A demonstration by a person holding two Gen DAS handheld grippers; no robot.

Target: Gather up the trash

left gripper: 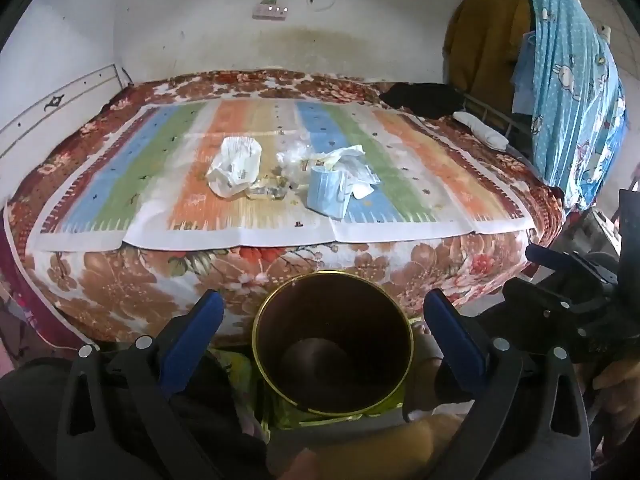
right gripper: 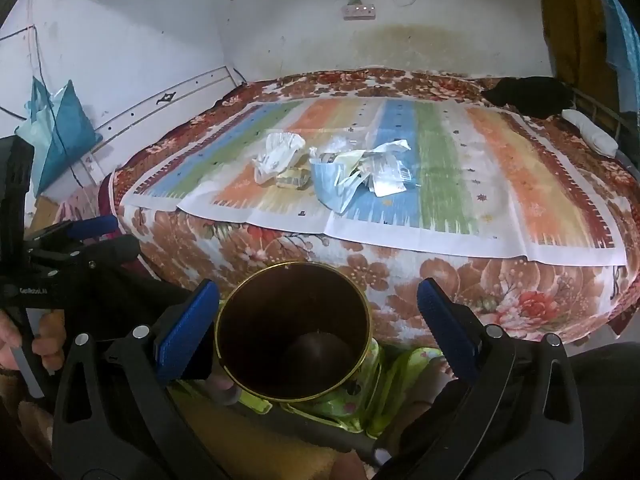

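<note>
Both wrist views downward, toward bed [left gripper: 280, 264]

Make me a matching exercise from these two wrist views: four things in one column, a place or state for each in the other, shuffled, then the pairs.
Column one:
1. bin
2. crumpled white paper
3. black cloth
4. left gripper

Column two:
A. on the bed's far right corner
B. wide open, holding nothing
C. lying on the striped mat
D. standing empty below the near edge of the bed

Pairs: 1-D, 2-C, 3-A, 4-B
</note>
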